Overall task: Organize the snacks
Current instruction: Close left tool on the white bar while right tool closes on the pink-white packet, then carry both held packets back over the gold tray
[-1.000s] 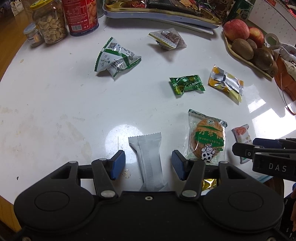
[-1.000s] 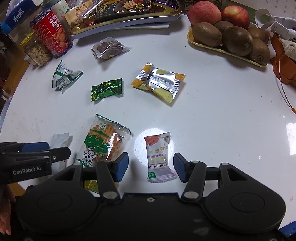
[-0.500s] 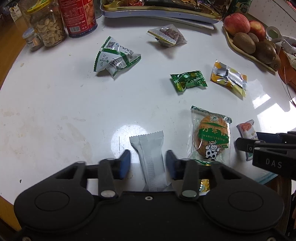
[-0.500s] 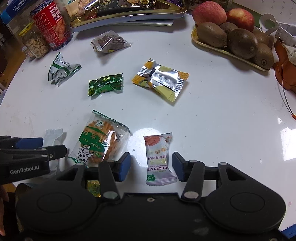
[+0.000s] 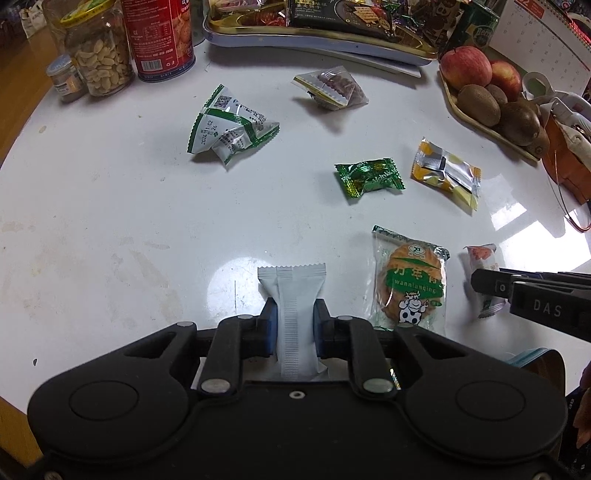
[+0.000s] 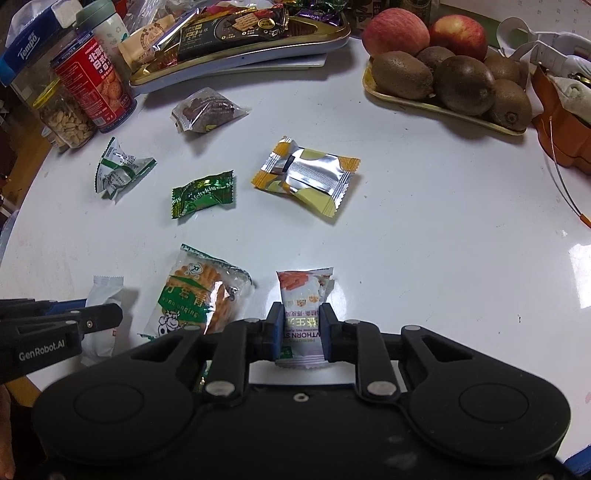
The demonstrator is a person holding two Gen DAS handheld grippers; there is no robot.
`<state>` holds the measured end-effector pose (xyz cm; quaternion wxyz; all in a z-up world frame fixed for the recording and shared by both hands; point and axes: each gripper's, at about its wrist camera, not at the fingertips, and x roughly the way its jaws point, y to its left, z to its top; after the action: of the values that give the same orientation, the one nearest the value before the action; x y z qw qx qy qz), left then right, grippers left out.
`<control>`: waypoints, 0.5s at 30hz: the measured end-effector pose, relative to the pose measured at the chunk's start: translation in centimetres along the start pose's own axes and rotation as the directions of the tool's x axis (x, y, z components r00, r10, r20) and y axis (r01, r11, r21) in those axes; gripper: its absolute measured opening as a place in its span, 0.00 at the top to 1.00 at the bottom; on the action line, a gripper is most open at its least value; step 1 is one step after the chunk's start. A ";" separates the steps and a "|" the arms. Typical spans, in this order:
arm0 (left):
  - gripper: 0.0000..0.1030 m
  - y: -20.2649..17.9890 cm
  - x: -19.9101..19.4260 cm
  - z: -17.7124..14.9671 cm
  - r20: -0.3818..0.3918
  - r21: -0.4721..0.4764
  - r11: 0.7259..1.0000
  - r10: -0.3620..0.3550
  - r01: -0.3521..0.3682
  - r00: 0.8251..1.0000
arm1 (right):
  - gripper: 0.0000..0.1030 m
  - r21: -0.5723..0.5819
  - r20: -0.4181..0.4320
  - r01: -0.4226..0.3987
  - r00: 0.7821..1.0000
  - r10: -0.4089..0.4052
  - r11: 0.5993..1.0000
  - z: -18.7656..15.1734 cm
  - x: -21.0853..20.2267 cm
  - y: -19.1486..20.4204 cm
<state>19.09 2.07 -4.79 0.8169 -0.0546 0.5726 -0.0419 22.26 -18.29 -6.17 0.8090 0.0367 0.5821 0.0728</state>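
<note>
Left gripper jaws clenched on the plain white packet, blue pads pressed on both its long sides; packet lies flat on the white table, serrated end pointing away from the camera. Right gripper jaws clenched on the hawthorn strip packet, also down on the table.

Landmark: cow-logo cracker packet. It lies between the two held packets, just right of the white one, just left of the hawthorn one. Beyond it sits the green Meltykiss candy, and just right of that candy the yellow-silver packet. Far beyond and left of the cracker packet: crumpled green-white wrapper. Further back: clear packet with dark pieces. Behind all these the gold snack tray is heaped with wrapped snacks.

Back right of the cracker packet: fruit tray holding apples and kiwis. Back left: red can and peanut jar side by side, touching or nearly so. In the right wrist view, the left gripper shows at the left edge over the white packet.
</note>
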 end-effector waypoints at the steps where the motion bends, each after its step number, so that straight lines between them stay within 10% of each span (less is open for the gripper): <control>1: 0.76 0.0 0.0 0.0 0.000 0.001 1.000 0.001 -0.001 1.000 | 0.79 0.006 0.004 -0.001 1.000 0.001 1.000 0.1 -0.1 -0.1; 15: 0.76 1.5 -1.7 0.3 0.048 -0.026 0.999 0.026 -0.025 0.998 | 0.79 0.053 0.077 -0.009 0.997 0.005 0.999 0.3 -2.2 -0.5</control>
<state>18.82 3.80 -3.32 0.8303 -0.0588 0.5537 -0.0229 21.92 -19.08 -4.09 0.8293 0.0632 0.5521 0.0586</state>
